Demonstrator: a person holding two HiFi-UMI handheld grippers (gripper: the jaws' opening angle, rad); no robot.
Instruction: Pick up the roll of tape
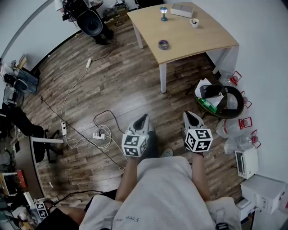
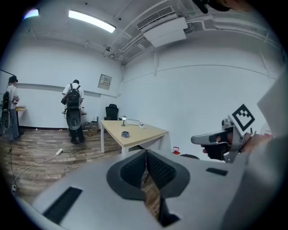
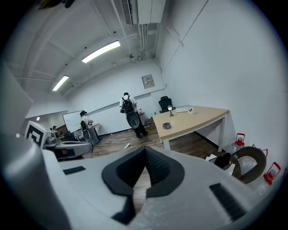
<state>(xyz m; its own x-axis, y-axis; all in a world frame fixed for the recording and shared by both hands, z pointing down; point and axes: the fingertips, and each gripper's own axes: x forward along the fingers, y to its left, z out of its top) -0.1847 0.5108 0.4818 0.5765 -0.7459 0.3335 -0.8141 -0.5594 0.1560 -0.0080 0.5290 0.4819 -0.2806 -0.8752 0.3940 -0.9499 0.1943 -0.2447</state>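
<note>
The roll of tape [image 1: 163, 44] lies on a light wooden table [image 1: 198, 40] far ahead of me; it also shows small in the left gripper view [image 2: 125, 134] and the right gripper view [image 3: 166, 126]. My left gripper [image 1: 142, 119] and right gripper [image 1: 192, 117] hang side by side over the wooden floor, well short of the table. Both are shut with nothing between their jaws, which meet tip to tip in each gripper view, left gripper [image 2: 146, 152] and right gripper [image 3: 145, 150].
On the table stand a small lamp [image 1: 164, 13], a white box [image 1: 182, 10] and a cup [image 1: 194, 22]. A dark bin [image 1: 221, 101] with rubbish sits right of the table leg. Cables and a power strip [image 1: 99, 134] lie on the floor at left. A person [image 2: 73, 111] stands at the back.
</note>
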